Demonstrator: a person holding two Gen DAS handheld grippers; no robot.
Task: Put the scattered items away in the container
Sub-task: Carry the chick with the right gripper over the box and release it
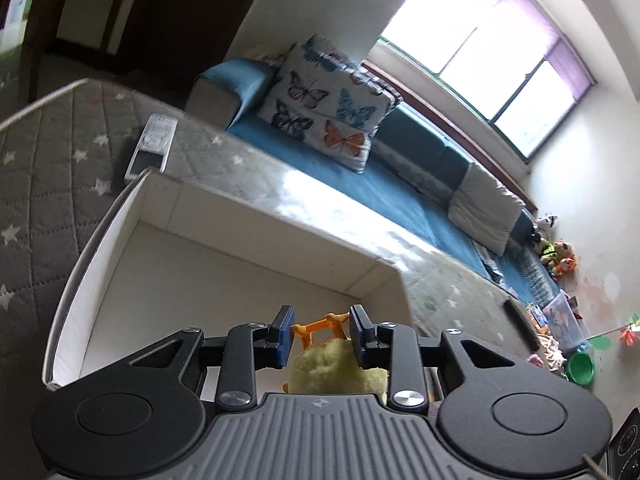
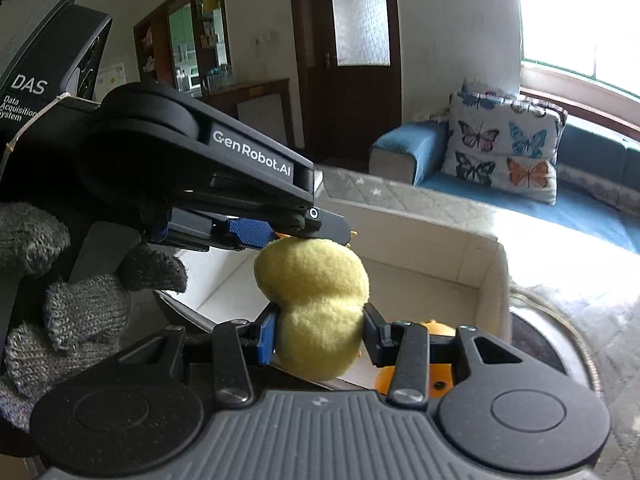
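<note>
Yellow plush toy, pinched by my right tongs and left tongs, above the white box.

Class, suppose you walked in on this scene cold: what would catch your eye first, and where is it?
First, the yellow plush toy, pinched by the right gripper and the left gripper above the open white box. Next, the butterfly cushion on the blue sofa beneath the bright window.
</note>
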